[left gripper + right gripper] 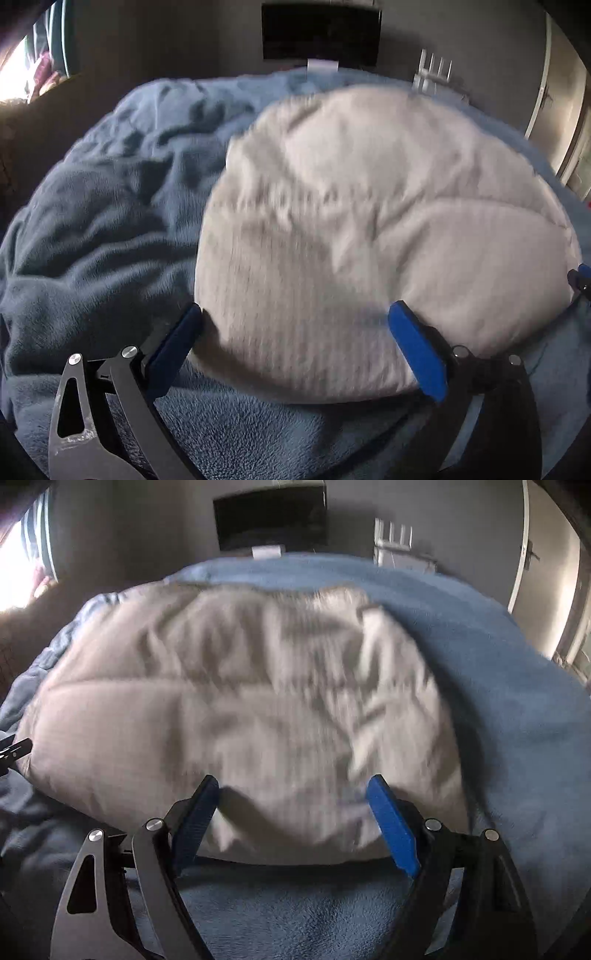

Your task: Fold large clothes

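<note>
A pale beige ribbed garment (369,221) lies folded into a broad pad on a blue fleece blanket (103,229). My left gripper (295,312) is open and hovers at the garment's near left edge. One blue finger sits beside the cloth, the other over it, and nothing is pinched. The right wrist view shows the same garment (229,709), blurred by motion. My right gripper (293,786) stands open over its near edge with the cloth lying loose below the fingers. A tip of the right gripper (581,278) shows at the garment's right side.
The blanket (498,686) covers a bed, rumpled on the left and smoother on the right. Beyond the bed are a dark screen (321,33) on the wall, a white rack (434,74), a door (565,110) at the right and a bright window (14,74) at the left.
</note>
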